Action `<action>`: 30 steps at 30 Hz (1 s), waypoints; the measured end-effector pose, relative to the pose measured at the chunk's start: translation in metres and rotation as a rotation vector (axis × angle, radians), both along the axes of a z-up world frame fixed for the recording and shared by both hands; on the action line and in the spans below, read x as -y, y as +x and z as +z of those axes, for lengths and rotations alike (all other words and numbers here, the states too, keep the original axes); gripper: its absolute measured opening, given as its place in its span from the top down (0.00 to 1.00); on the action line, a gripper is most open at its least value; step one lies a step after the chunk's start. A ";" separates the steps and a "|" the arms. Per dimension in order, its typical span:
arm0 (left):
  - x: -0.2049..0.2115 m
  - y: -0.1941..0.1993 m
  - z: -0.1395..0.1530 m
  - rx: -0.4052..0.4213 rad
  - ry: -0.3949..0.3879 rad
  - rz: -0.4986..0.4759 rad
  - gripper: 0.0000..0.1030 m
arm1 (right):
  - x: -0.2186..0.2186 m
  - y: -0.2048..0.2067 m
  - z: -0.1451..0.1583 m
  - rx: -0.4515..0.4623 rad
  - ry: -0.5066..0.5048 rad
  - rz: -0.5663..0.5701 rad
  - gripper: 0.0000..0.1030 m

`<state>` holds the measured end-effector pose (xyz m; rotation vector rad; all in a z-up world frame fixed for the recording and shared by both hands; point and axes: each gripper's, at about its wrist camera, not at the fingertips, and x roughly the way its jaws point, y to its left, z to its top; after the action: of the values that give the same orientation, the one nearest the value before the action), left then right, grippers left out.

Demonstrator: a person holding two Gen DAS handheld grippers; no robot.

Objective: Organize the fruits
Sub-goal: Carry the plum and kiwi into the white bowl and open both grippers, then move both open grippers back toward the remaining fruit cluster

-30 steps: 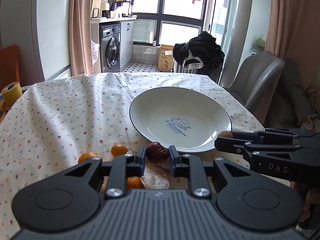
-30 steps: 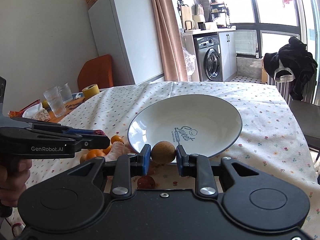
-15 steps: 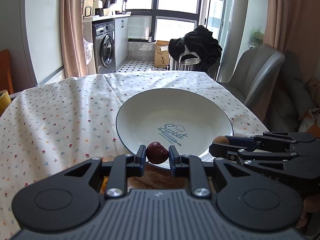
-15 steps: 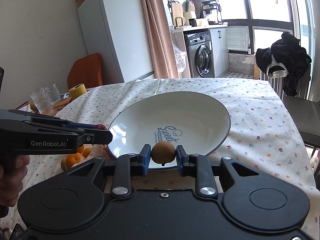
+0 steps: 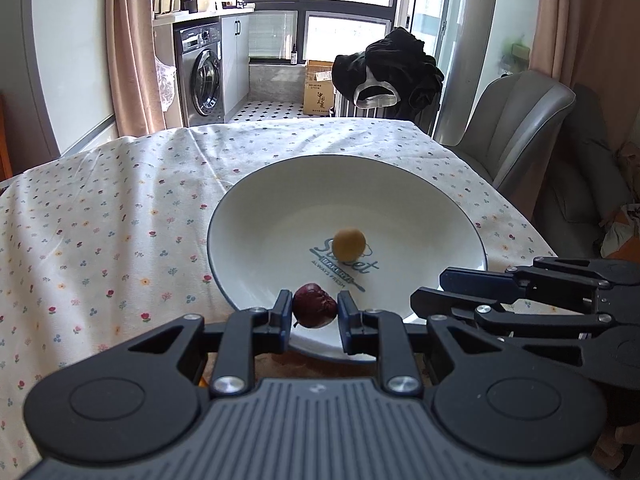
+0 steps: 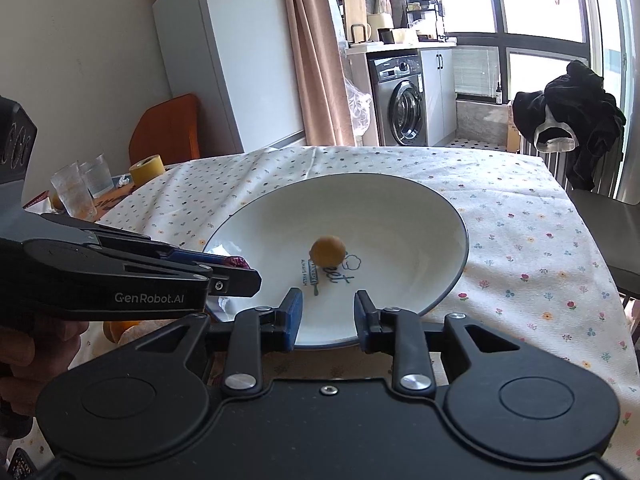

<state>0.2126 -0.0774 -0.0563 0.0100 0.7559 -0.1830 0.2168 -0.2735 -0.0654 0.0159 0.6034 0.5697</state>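
- Holding a dark red wrinkled fruit (image 5: pixel 314 305) pinched between the blue pads of my left gripper (image 5: pixel 313 317), just over the near rim of the wide white plate with a dark edge (image 5: pixel 420 184).
- My right gripper (image 6: pixel 328 316) has its fingers spread apart, nothing between them, poised at the plate's near rim.
- A small round brown-yellow fruit (image 6: pixel 328 251) lies in the middle of the plate, on the blue printed lettering, apart from both grippers.
- Plate sits on a white floral-print tablecloth (image 5: pixel 100 216).
- Orange fruits (image 6: pixel 120 326) partly show on the cloth under my left gripper, in the right wrist view.
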 end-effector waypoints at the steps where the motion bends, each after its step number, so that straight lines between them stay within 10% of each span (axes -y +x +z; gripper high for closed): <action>1: -0.001 0.002 -0.002 -0.008 -0.006 -0.001 0.78 | 0.000 0.000 0.001 -0.003 0.001 -0.001 0.73; 12: -0.011 -0.009 0.015 0.015 -0.022 0.021 0.74 | 0.006 -0.014 0.016 0.013 0.050 -0.016 0.70; 30: -0.055 -0.060 0.047 0.107 -0.046 0.156 0.15 | 0.008 -0.043 0.028 0.044 0.072 -0.022 0.33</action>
<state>0.1528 -0.0221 -0.0098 -0.0817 0.6422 -0.0504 0.1742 -0.2812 -0.0371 0.0773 0.5396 0.5686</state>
